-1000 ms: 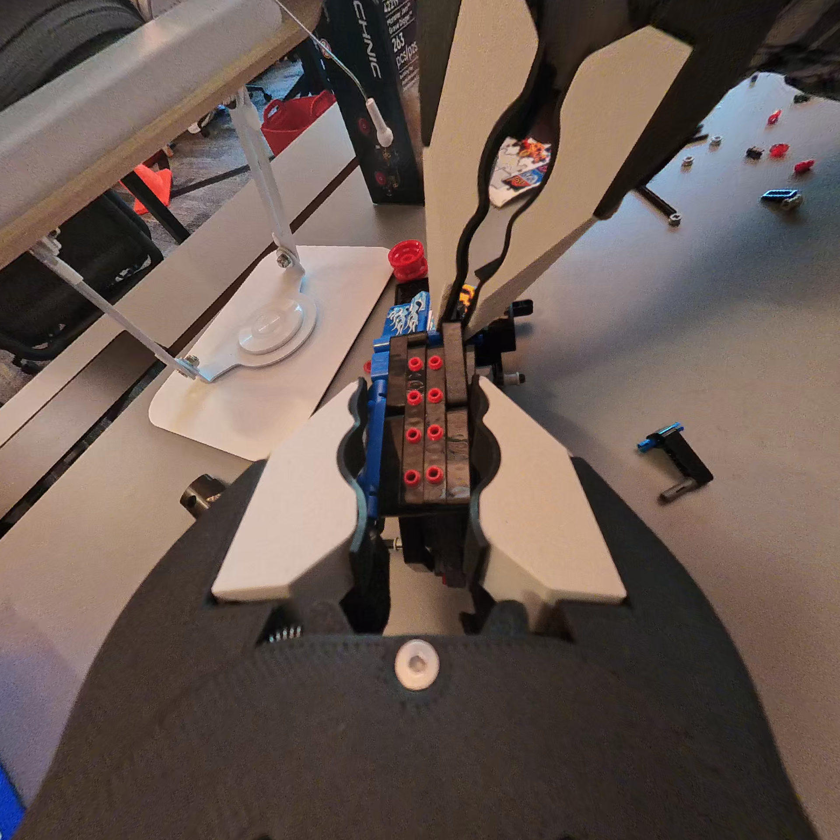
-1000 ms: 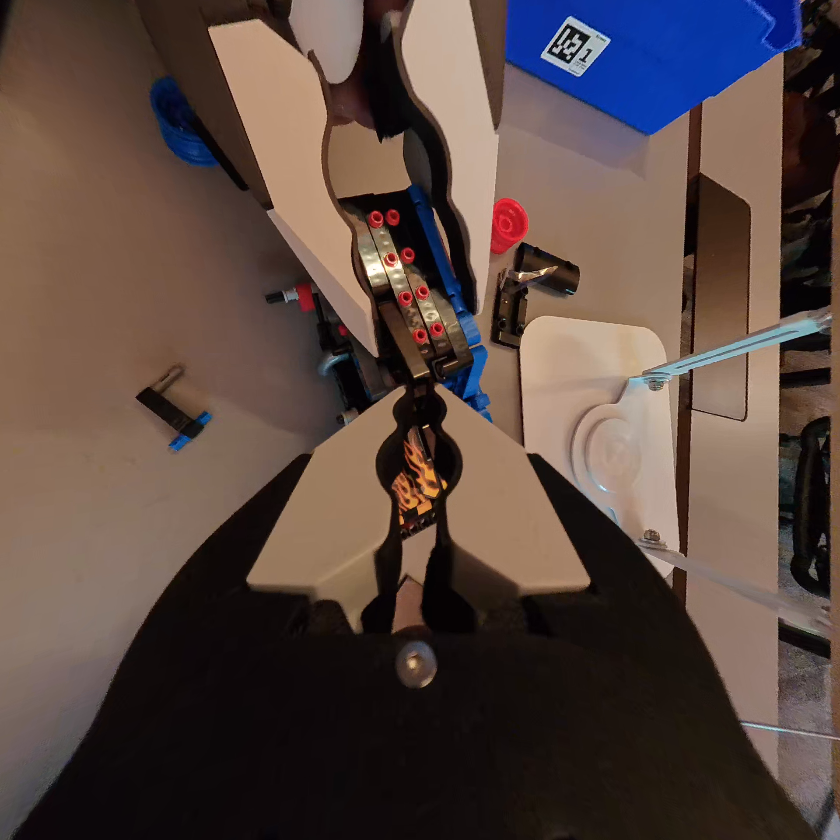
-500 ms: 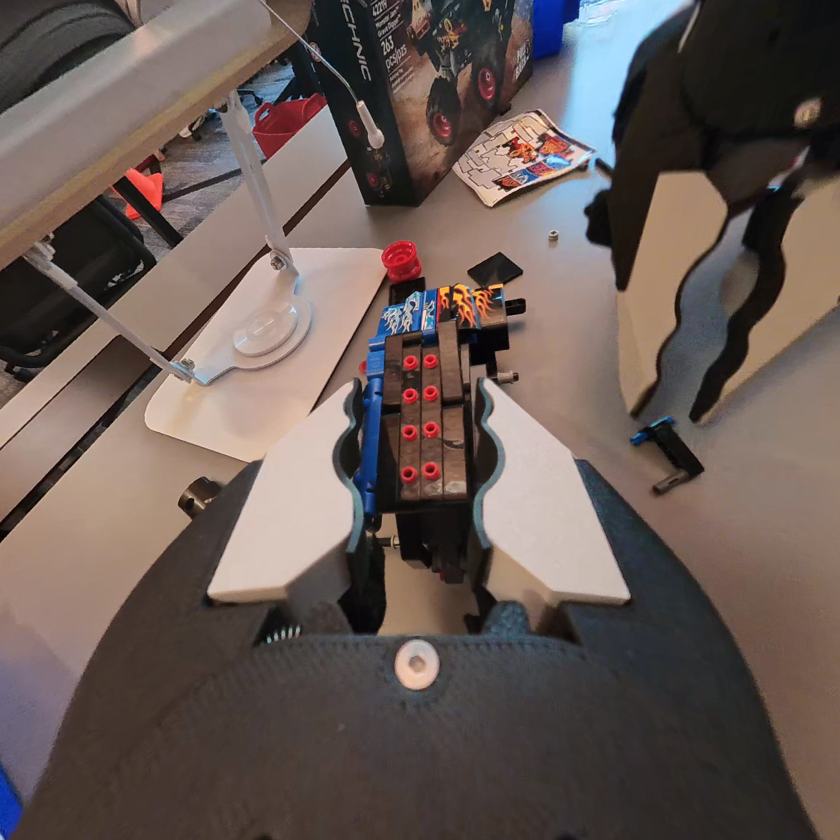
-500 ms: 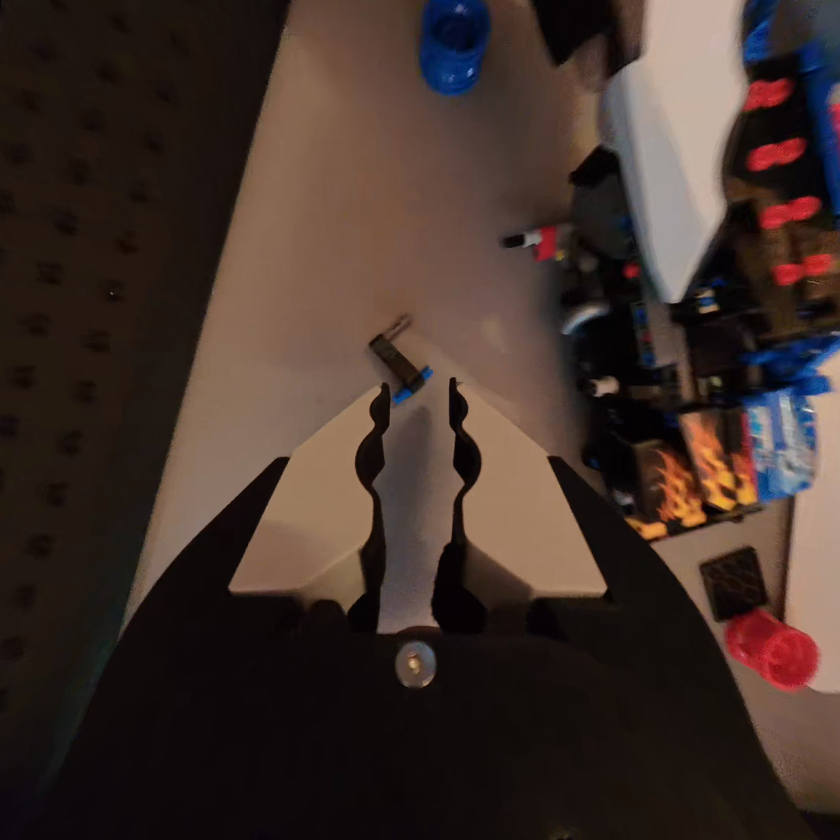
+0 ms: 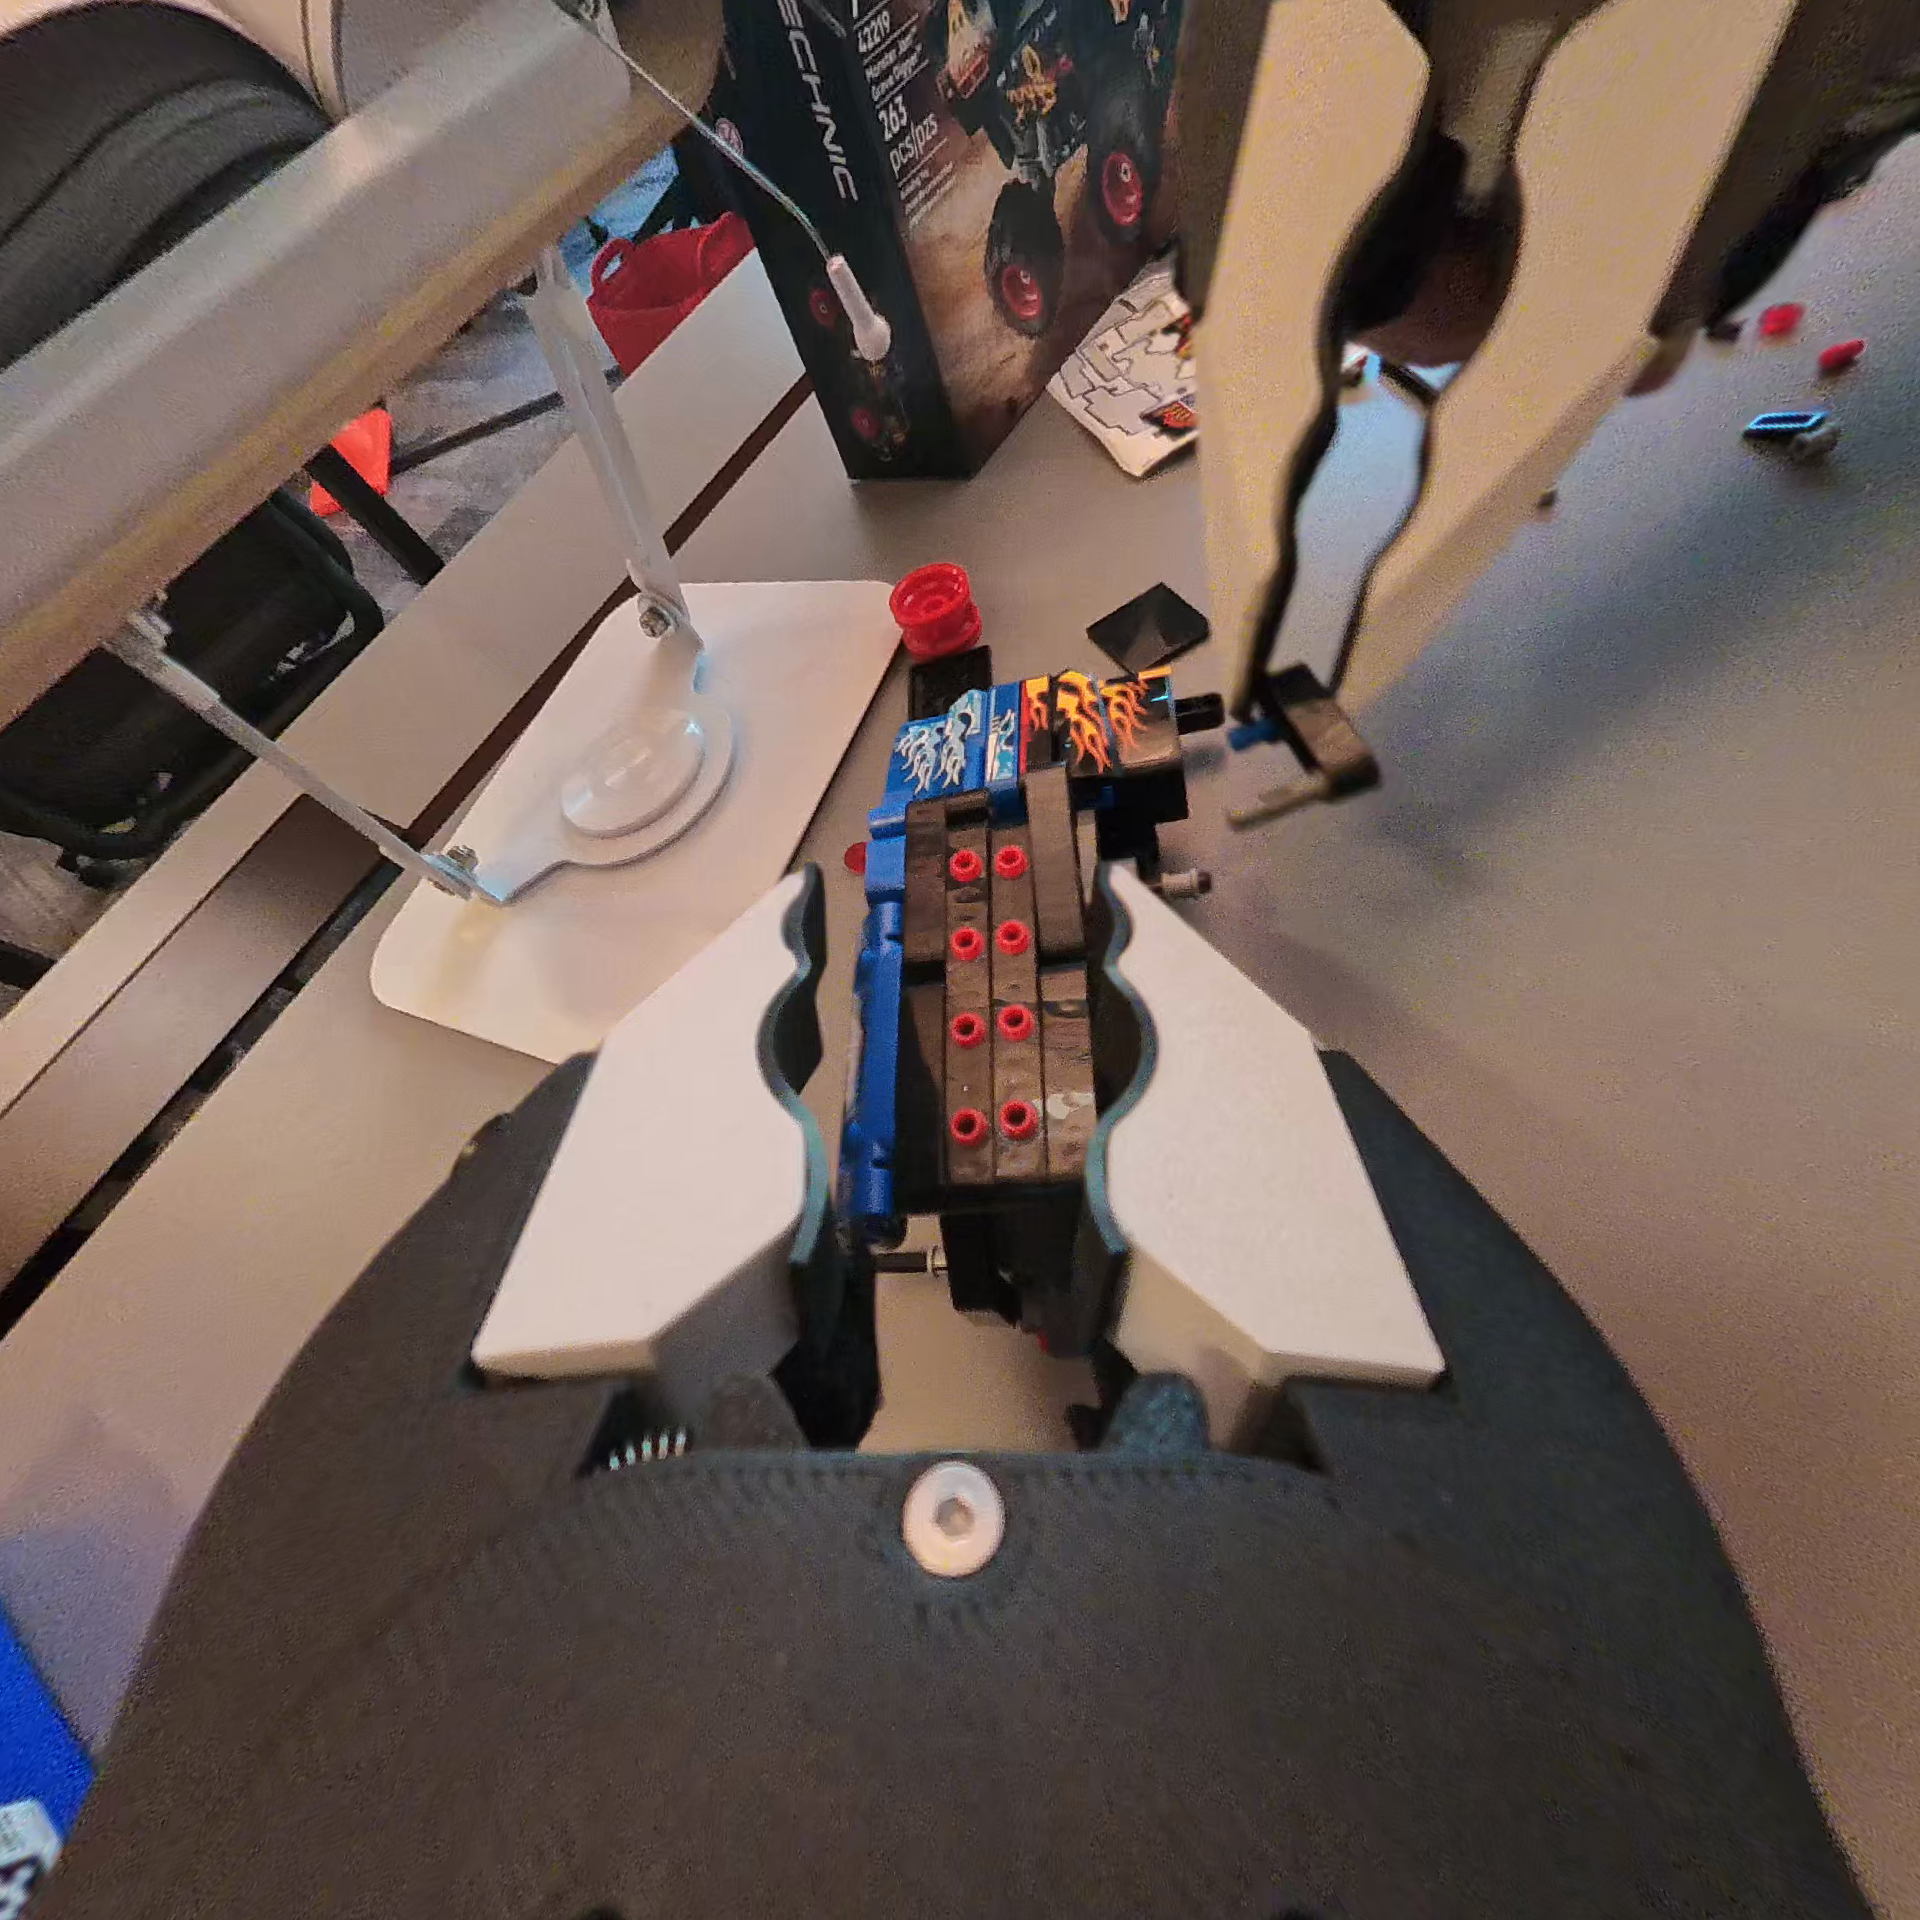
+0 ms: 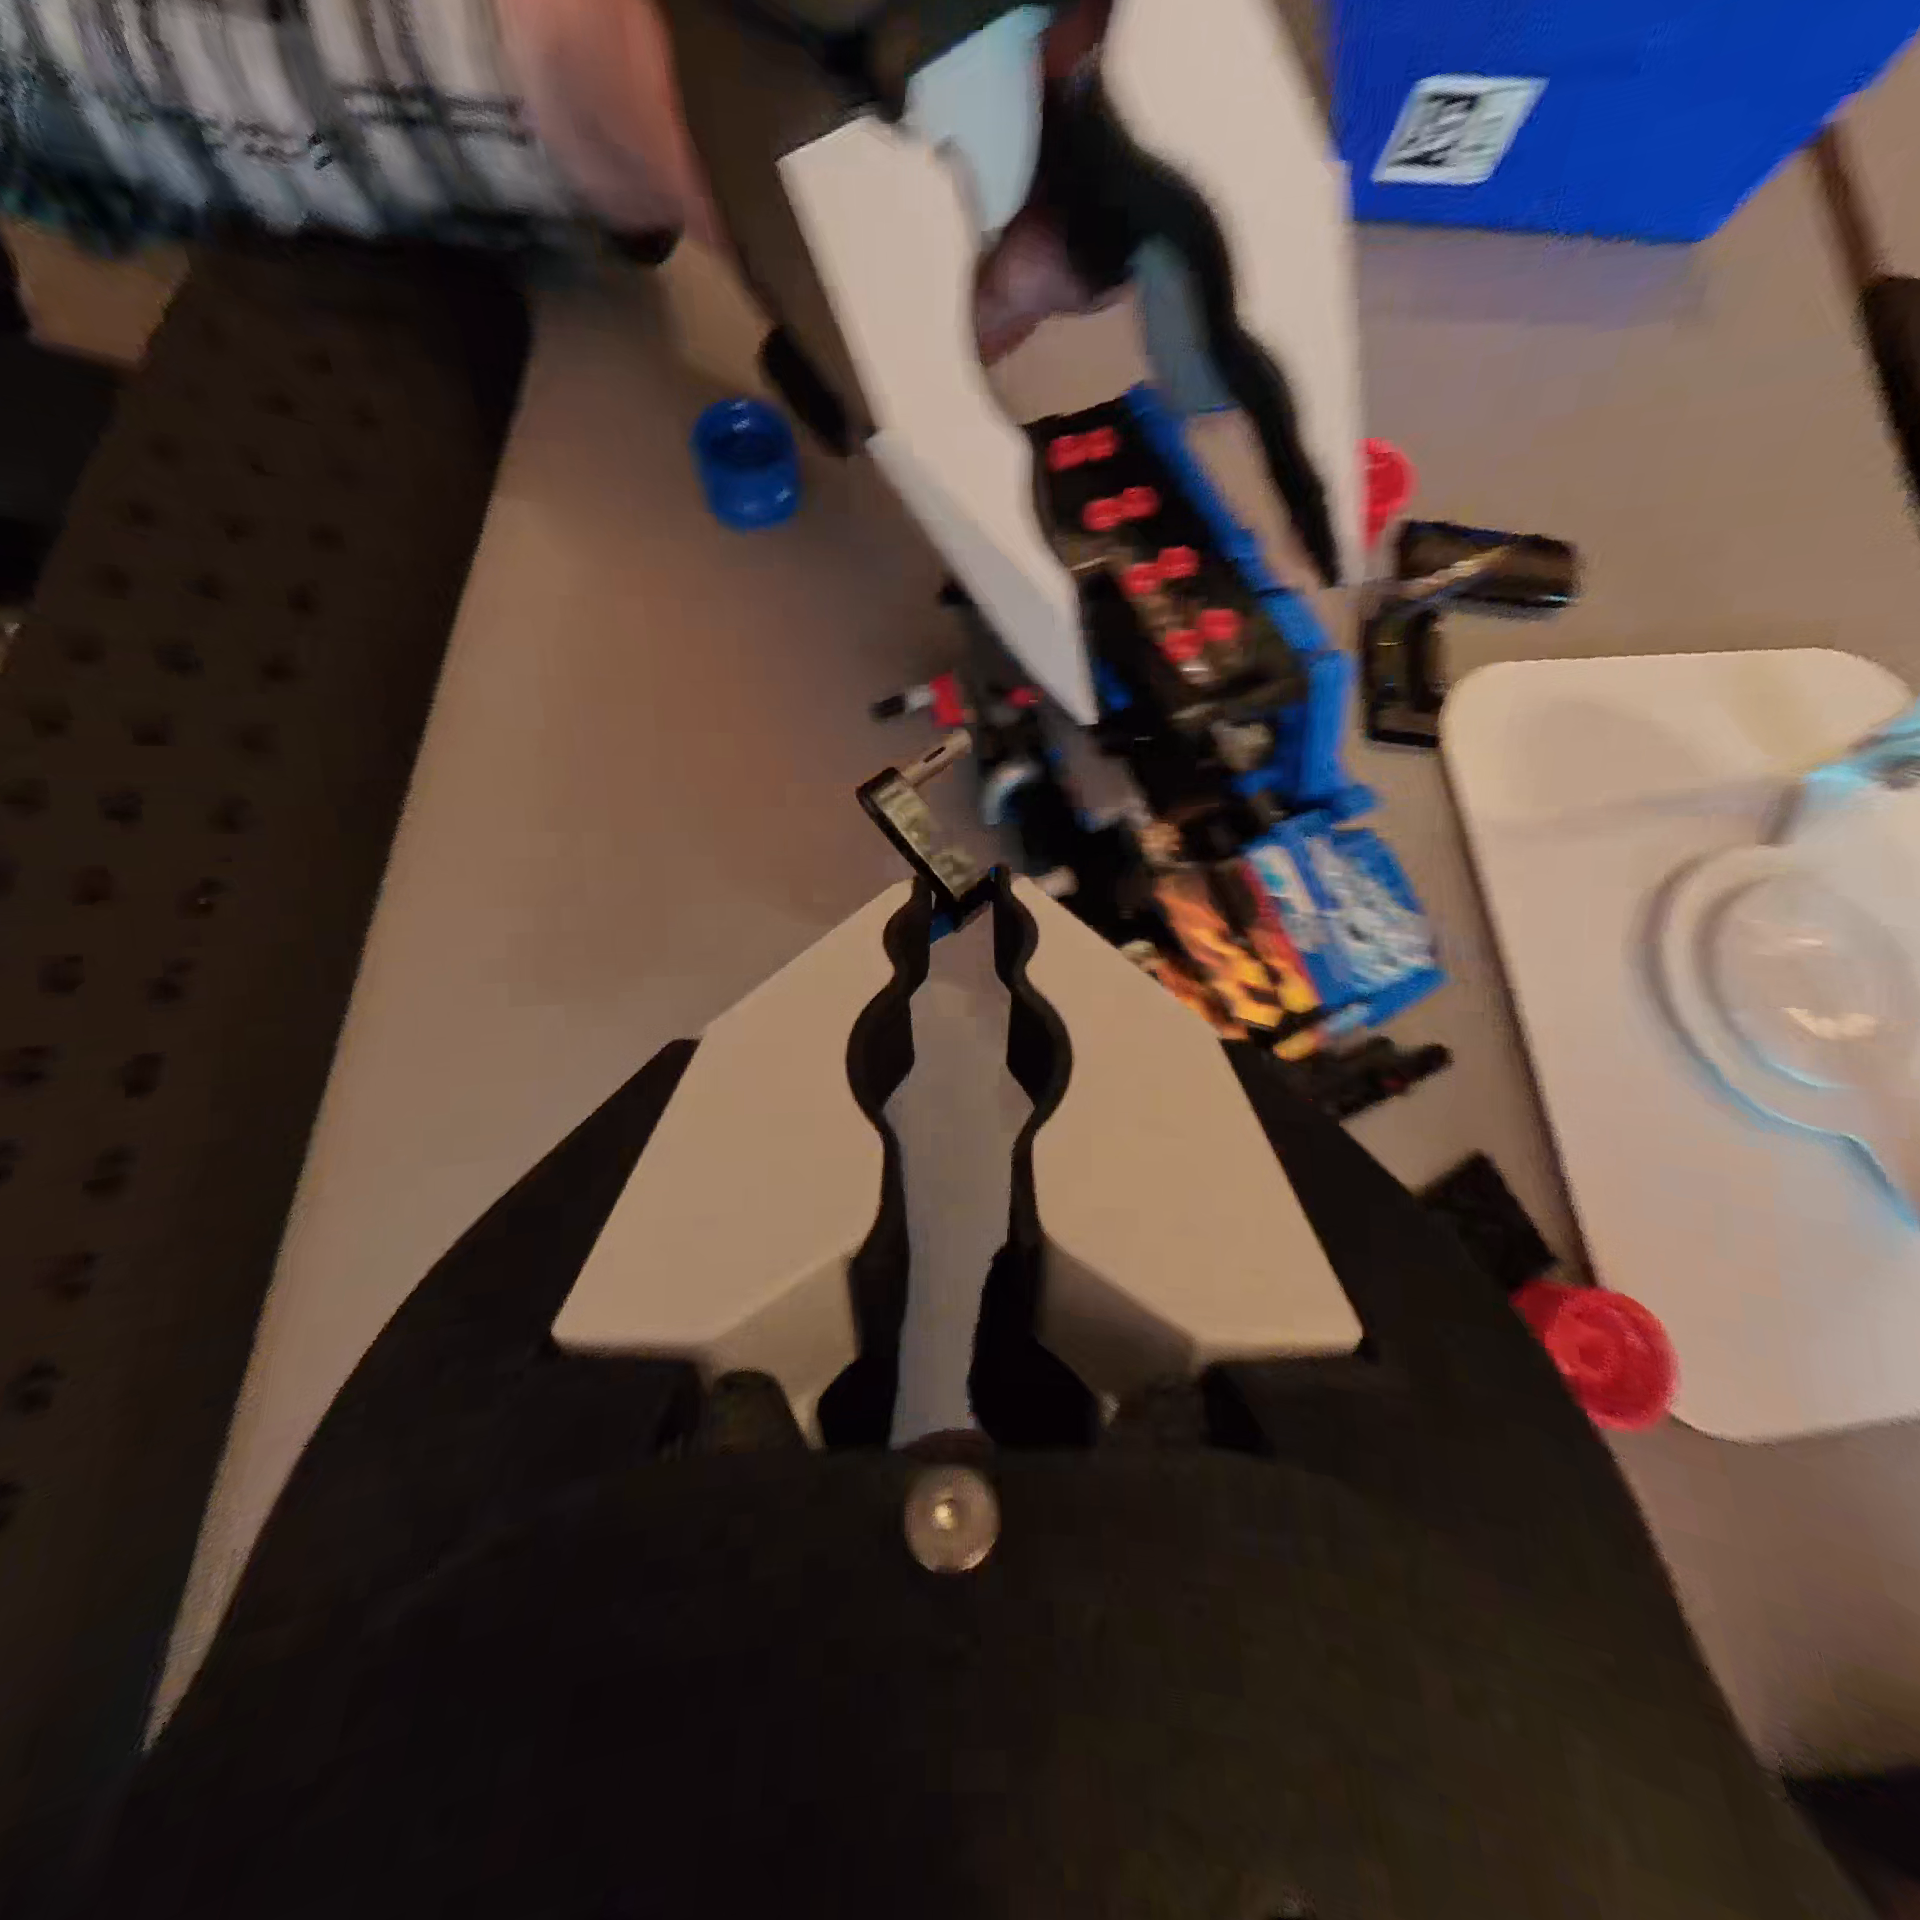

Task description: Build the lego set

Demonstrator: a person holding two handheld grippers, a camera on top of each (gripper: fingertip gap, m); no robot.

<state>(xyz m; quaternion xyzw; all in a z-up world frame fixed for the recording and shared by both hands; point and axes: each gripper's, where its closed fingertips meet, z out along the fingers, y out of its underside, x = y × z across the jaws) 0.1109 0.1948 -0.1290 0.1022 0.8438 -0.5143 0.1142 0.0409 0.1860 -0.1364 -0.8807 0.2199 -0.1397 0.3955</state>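
My left gripper (image 5: 956, 883) is shut on the lego model (image 5: 1003, 1029), a black and blue truck body with red pins and flame stickers at its far end, low over the grey table (image 5: 1558, 1039). My right gripper (image 6: 956, 894) is shut on a small black piece with a blue pin (image 6: 920, 831) and holds it just beside the model's flame end (image 6: 1226, 956). In the left wrist view the right gripper (image 5: 1299, 691) hangs from above with that piece (image 5: 1320, 732) at its tips. The left gripper (image 6: 1210, 639) also shows in the right wrist view, blurred.
The lego box (image 5: 935, 208) and a sticker sheet (image 5: 1132, 384) stand at the back. A white stand base (image 5: 644, 790), a red hub (image 5: 935, 623) and a black tile (image 5: 1148, 634) lie near the model. A blue wheel (image 6: 746, 464), a blue box (image 6: 1610, 104) and loose parts (image 5: 1787, 431) are around.
My right gripper let go of the model's flame end, swung to the small black piece on the table, shut on it and brought it back beside the model. The left gripper kept its hold.
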